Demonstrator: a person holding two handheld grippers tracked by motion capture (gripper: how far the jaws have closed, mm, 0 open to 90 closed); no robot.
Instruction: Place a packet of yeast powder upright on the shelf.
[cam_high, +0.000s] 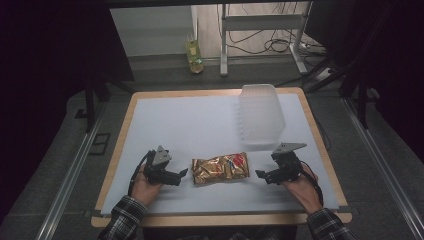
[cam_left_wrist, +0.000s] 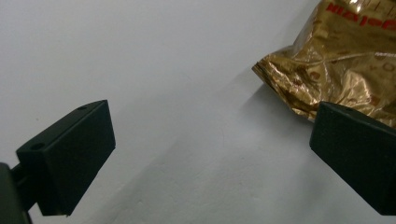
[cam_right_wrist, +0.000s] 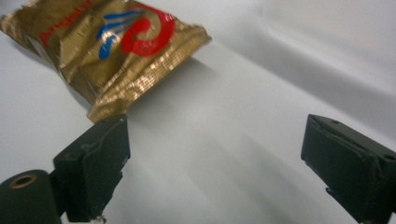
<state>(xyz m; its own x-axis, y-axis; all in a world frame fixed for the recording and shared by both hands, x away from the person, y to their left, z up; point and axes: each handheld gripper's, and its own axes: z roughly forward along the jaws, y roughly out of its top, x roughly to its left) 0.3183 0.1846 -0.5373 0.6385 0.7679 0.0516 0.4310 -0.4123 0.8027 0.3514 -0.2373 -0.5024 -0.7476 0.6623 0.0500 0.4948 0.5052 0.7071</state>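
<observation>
A crinkled gold foil snack bag (cam_high: 220, 168) with red and blue print lies flat near the front middle of the white table cover (cam_high: 190, 125). My left gripper (cam_high: 182, 175) sits just left of the bag, open, with bare cover between its jaws; the bag's gold corner (cam_left_wrist: 336, 65) shows beyond its right jaw. My right gripper (cam_high: 261, 174) sits just right of the bag, open and holding nothing. In the right gripper view the bag (cam_right_wrist: 112, 51) lies ahead at upper left, its sealed edge close to the left jaw. Neither gripper (cam_left_wrist: 212, 154) (cam_right_wrist: 215, 154) touches the bag.
A translucent plastic container (cam_high: 260, 116) lies on the cover behind the right gripper. The table's wooden edge (cam_high: 220, 219) frames the cover. Beyond the table, a yellow bottle (cam_high: 194, 56), a white stand's legs (cam_high: 260, 30) and cables are on the floor.
</observation>
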